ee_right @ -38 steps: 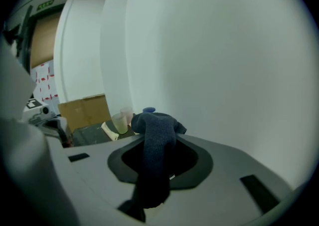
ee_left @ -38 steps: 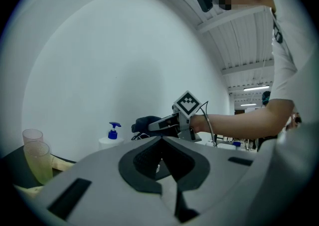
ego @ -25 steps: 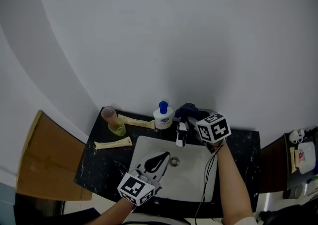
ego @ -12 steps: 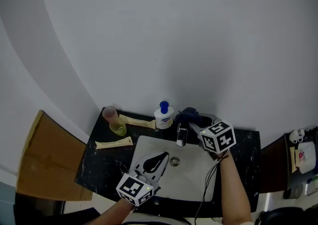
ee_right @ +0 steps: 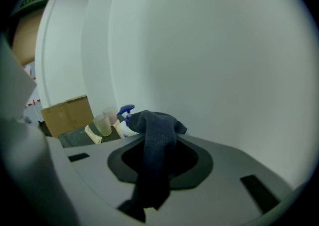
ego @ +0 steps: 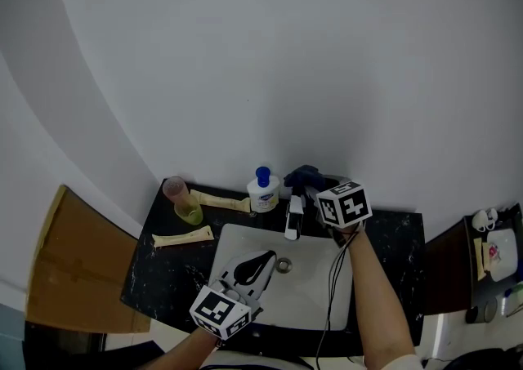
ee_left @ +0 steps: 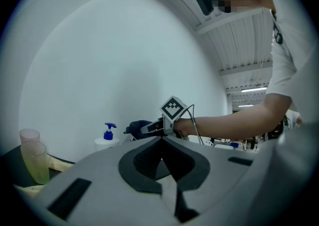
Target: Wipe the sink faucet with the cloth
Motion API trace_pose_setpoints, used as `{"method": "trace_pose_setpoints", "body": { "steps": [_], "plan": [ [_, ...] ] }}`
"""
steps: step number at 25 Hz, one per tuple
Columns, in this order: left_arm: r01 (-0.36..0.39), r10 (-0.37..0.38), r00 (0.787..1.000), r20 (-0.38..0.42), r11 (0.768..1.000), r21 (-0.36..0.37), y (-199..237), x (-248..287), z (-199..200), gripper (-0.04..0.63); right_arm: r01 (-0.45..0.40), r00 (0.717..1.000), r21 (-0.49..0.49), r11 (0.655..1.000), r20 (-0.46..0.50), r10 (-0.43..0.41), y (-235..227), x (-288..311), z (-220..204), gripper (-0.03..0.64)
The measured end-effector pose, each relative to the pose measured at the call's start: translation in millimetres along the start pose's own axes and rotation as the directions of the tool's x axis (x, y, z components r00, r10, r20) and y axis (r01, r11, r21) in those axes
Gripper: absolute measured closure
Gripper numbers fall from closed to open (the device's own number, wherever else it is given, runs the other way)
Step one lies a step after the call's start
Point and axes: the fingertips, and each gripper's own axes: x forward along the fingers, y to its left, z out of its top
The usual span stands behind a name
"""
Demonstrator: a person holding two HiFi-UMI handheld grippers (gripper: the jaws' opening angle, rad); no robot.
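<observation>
**Gripper state.** The right gripper [ee_right: 158, 145] pinches the dark blue, soft fabric cloth [ee_right: 155, 122]. Its jaws close on a fold. A bunched end stands beyond the tips and a tail hangs back toward the camera. The left gripper [ee_left: 162, 142] has its jaws pressed together with nothing between them. It hovers over the white rectangular sink basin [ego: 245, 238].

**Cloth location.** In the head view the cloth sits at the rear end of the chrome sink faucet [ego: 292, 220], close to the wall. Whether it touches the metal cannot be told.

**Handling.** Treat the cloth as light and limp. It will likely drape around the faucet rather than push against it, and it can slip out of a shallow pinch. Hold it by a thick fold, deep in the jaws, with free fabric ahead of the tips to wrap the spout. The faucet looks rigid and smooth, so expect the cloth to slide easily along it.

**Clearance.** The wall stands directly behind the faucet. The white pump bottle with a blue cap [ego: 263, 191] stands just beside the faucet on your left. The translucent plastic cups [ego: 190, 211] are farther left. Open room lies over the basin and on the black stone countertop [ego: 400, 246] to your right, so direct your strokes toward the basin.
</observation>
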Motion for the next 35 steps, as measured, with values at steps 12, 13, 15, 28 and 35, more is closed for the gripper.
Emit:
{"method": "trace_pose_setpoints", "body": {
  "steps": [12,13,15,28,35],
  "plan": [
    [0.001,0.0,1.0,0.016,1.0,-0.009,5,-7,-8,0.597,-0.137,0.988,-0.061,0.989,0.058,0.141,42,-40,-2,0.514],
    [0.004,-0.004,1.0,0.02,1.0,-0.009,5,-7,-8,0.597,-0.167,0.985,-0.092,0.982,0.029,0.171,53,-46,-7,0.514],
    [0.01,-0.009,1.0,0.024,1.0,-0.007,5,-6,-7,0.597,-0.185,0.983,-0.155,0.97,-0.045,0.18,66,-49,-19,0.514],
    [0.014,-0.014,1.0,0.019,1.0,-0.002,2,-7,-5,0.597,0.052,0.997,0.039,0.998,0.062,-0.054,-20,3,11,0.514],
    [-0.008,0.008,1.0,0.007,1.0,-0.022,4,-10,6,0.597,-0.058,0.975,0.086,0.995,0.219,0.038,-2,-57,0,0.514]
  ]
}}
